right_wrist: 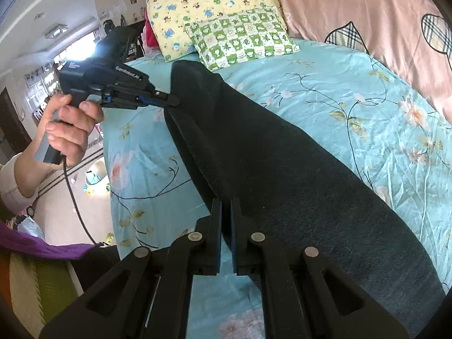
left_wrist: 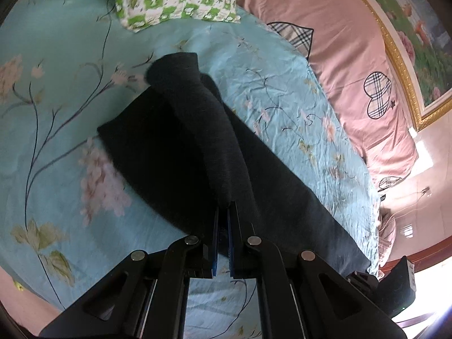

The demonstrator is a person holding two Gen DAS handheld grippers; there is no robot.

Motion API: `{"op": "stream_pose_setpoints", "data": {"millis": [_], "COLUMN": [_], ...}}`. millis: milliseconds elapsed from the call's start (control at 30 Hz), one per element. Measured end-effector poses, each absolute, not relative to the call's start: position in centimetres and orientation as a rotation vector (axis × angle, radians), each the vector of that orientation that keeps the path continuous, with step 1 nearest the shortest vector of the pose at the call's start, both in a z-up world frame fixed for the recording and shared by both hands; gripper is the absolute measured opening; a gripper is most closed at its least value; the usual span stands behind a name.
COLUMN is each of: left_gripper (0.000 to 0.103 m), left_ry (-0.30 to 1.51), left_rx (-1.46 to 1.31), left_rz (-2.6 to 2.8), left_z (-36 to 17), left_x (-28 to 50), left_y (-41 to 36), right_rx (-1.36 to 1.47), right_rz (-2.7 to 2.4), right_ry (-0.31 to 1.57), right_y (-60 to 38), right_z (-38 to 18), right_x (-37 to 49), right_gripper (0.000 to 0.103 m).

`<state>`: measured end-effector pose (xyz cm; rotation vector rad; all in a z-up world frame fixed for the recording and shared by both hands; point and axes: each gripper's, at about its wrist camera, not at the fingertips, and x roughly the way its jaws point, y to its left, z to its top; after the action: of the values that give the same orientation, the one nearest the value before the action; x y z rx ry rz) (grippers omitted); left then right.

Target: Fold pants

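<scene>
Dark pants lie stretched lengthwise on the bed, over the turquoise floral sheet. Both grippers have hold of the fabric's near edge. Left gripper has its jaws pinched tight on a fold of the pants, w/ the cloth rising off the bed into the tips as a raised ridge. In the right wrist view that same gripper comes in from the side, held in the person's left hand, tips biting the pants edge up near the pillows. Right gripper is clamped too, jaws nearly together on the pants edge lower down.

Green-checked pillow sits at the head of the bed, partly on top of a yellow print pillow. Pink quilt w/ plaid heart shapes runs along the far side of the sheet. A framed flower painting shows beyond the quilt in the left wrist view.
</scene>
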<state>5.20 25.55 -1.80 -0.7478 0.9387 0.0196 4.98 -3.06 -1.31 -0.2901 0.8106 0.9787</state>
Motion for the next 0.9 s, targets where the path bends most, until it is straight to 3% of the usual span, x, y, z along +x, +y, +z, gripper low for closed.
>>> {"op": "stream_pose_setpoints", "data": {"millis": [400,500,567,633,800,900], "left_gripper": [0.006,0.008,0.008,0.008,0.02,0.021], "left_ry": [0.955,0.943,0.929,0.915,0.907,0.917], "left_rx": [-0.793,-0.763,-0.739,-0.732,-0.763,-0.772], "left_rz": [0.007,0.029,0.048,0.063,0.106,0.13], "left_z": [-4.7,-4.1,-3.5,-2.8,-2.2,-2.4], "left_x": [3.8,3.1,2.6,2.0,1.1,1.2], "left_y": [26.6,26.9,27.4,28.1,30.1,30.8], "right_rx": [-0.353,-0.354,-0.347,-0.345,-0.274,-0.219], "right_rz": [0.941,0.925,0.914,0.911,0.94,0.945], "right_ry": [0.874,0.883,0.892,0.876,0.857,0.847], "right_y": [-2.0,-1.8,-1.8,-2.0,-2.5,-2.8], "right_z": [-2.7,-2.8,-2.8,-2.3,-0.9,-0.1], "right_x": [5.2,5.3,5.4,5.1,5.0,5.5], "right_gripper": [0.006,0.012,0.029,0.034,0.034,0.034]}}
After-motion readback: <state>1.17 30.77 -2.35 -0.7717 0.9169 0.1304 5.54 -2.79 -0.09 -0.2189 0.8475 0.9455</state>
